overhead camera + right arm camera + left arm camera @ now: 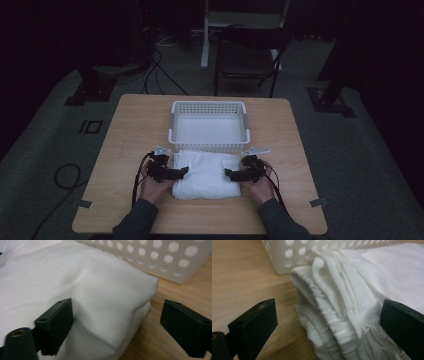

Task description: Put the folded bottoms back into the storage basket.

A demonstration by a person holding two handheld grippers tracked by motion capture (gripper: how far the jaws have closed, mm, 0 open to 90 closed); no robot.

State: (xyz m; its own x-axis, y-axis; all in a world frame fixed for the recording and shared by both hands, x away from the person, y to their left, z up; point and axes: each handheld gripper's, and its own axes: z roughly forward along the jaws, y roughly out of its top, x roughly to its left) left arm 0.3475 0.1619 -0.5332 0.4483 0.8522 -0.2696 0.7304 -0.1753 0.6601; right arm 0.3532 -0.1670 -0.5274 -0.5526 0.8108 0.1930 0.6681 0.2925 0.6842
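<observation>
A folded white cloth [206, 175] lies on the wooden table [125, 130], just in front of an empty white perforated basket [209, 125]. My left gripper [182, 172] is at the cloth's left end and my right gripper [230, 173] at its right end, both pointing inward. In the left gripper view the left gripper [329, 325] stands open, the cloth's layered folded edge [337, 305] lying between its jaws, with the basket [287, 257] behind. In the right gripper view the right gripper [120, 327] is open around the cloth's smooth corner [100, 290], near the basket wall [162, 260].
The basket sits at mid-table, touching the cloth's far edge. Bare wood stretches to the left and right of the hands. Beyond the table stand a dark chair [250, 55] and a stand's feet, with cables [160, 70] on the floor.
</observation>
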